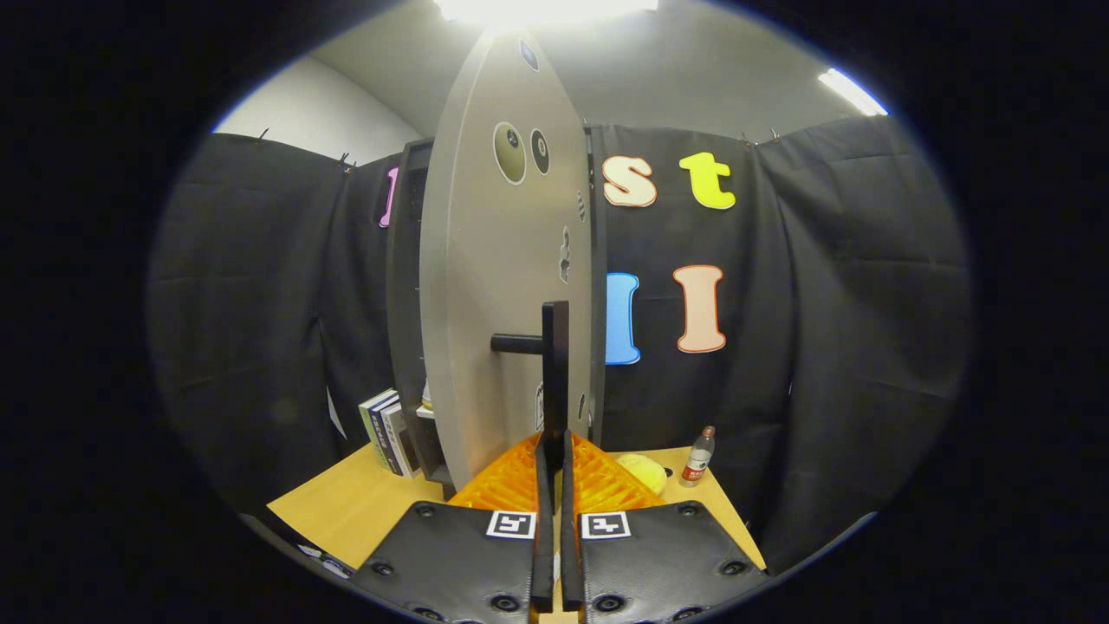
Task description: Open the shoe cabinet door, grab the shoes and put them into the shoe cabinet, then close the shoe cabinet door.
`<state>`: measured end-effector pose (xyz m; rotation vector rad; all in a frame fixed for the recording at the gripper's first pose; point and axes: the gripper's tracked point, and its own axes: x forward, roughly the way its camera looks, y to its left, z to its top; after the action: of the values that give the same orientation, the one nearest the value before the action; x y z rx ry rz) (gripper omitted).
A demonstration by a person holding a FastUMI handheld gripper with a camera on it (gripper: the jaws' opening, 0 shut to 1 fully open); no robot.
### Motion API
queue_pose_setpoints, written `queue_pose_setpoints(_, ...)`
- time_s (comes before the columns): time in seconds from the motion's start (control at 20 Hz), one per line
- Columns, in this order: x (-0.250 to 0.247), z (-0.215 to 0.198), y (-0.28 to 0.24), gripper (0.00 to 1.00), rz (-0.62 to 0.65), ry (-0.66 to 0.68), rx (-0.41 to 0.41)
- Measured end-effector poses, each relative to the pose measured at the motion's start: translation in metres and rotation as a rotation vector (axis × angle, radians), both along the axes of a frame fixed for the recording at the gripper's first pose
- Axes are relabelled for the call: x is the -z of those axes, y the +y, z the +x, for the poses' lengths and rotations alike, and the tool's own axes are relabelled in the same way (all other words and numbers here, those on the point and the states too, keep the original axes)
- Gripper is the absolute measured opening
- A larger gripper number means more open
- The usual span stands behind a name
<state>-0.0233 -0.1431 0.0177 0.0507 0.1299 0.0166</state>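
On the tabletop (346, 511), the shoe cabinet (405, 303) is seen with its grey door (498, 286) swung open, edge toward the camera. The door's dark handle (554, 364) is pinched at its lower end by the hand-held gripper (554, 451), whose fingers are pressed together on it. Books (388, 431) are stood beside the cabinet. A small bottle (698, 456) and a yellow soft thing (643, 472) are placed just beyond the fingers.

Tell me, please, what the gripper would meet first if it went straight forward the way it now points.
Probably nothing new: the gripper has its jaws closed on the door handle already. Straight behind the handle stands the cabinet door, swung open, so that panel would likely come next.
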Motion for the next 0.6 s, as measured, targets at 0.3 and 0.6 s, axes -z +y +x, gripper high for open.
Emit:
queue_pose_setpoints(0.3,0.004,-0.006,-0.056,0.05,0.006,-0.014,0.026)
queue_pose_setpoints(0.6,0.007,-0.016,-0.073,0.05,0.072,-0.008,0.032)
